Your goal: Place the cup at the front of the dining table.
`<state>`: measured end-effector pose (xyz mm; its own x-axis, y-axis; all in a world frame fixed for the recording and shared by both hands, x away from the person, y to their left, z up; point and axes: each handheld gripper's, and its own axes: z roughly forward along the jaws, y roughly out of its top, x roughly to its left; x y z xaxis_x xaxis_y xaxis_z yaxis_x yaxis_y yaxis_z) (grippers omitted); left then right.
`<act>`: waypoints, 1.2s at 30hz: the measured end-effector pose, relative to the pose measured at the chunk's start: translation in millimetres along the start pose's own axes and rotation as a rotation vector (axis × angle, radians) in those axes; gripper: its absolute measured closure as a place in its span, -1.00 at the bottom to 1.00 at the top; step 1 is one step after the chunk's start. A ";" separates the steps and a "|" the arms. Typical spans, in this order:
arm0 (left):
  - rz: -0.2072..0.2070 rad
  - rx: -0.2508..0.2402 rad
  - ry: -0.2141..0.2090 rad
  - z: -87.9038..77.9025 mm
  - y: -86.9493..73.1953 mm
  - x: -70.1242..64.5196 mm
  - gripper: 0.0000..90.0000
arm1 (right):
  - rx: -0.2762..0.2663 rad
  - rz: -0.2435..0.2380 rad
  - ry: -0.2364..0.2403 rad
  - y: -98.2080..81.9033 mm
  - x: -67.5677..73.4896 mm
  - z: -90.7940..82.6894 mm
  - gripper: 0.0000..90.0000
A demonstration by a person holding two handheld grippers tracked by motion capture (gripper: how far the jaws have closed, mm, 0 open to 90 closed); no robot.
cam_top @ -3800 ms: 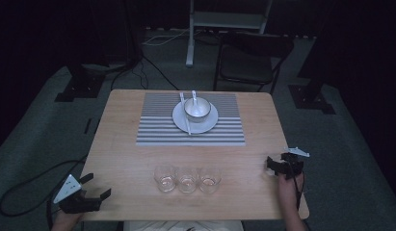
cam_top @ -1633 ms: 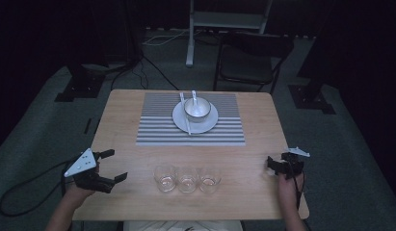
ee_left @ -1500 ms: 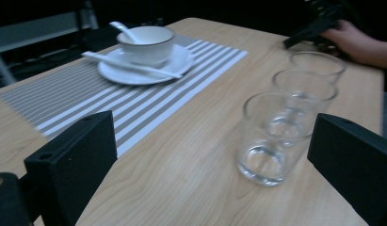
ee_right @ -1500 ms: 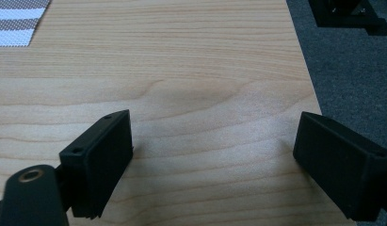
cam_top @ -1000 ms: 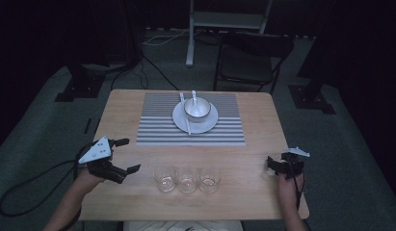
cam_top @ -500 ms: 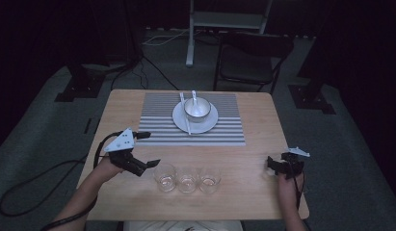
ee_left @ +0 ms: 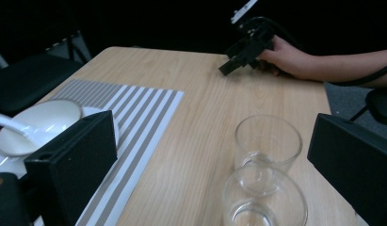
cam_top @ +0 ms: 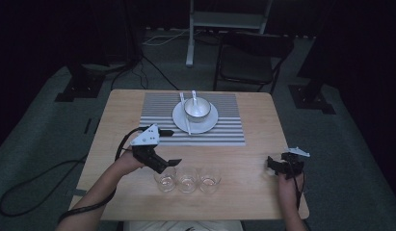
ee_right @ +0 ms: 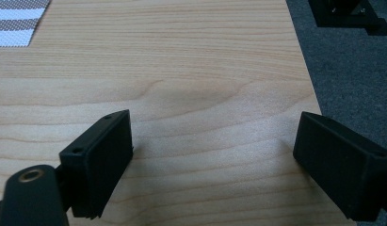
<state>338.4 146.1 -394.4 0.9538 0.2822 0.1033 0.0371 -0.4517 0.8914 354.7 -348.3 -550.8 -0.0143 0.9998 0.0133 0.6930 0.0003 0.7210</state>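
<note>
- Three clear glasses (cam_top: 187, 180) are seen in a row near the front edge of the wooden table (cam_top: 263, 122), each touching or just beside the next.
- The left gripper (cam_top: 169, 147) is held just left of the row, beside the leftmost glass (cam_top: 165, 180); its jaws are spread wide apart and nothing is clasped between them. In the left gripper view two of the glasses (ee_left: 268, 146) are framed between those jaws.
- The right gripper (cam_top: 272, 164) is rested near the table's right edge, well apart from the glasses; its jaws are likewise spread wide, with bare wood (ee_right: 205, 94) between them.
- Farther back, a grey striped placemat (cam_top: 229, 125) is laid across the middle of the table.
- On the placemat a white plate (cam_top: 209, 124) is set, with a white bowl (cam_top: 197, 108) on it and a spoon (cam_top: 194, 96) resting in the bowl.
- A pale stick-like utensil (cam_top: 185, 120) is laid across the plate's left side.
- Beyond the table a dark chair (cam_top: 248, 60) is seen.
</note>
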 end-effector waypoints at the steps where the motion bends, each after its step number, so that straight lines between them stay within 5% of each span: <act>1: 0.003 0.008 -0.007 3.1 2.1 -0.6 -0.95 | 0.000 0.000 0.000 0.0 0.0 0.0 -0.74; 22: 0.064 0.107 -0.165 66.5 27.5 -17.8 -0.95 | 0.001 -0.001 0.001 0.1 0.0 0.0 -0.74; 36: 0.106 0.315 -0.244 113.7 18.4 -40.2 -0.95 | 0.000 -0.001 0.002 0.1 0.0 0.1 -0.74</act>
<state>334.6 30.2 -432.4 0.9985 0.0287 0.0459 -0.0115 -0.7153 0.6987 354.8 -348.3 -550.8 -0.0166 0.9998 0.0141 0.6931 0.0013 0.7208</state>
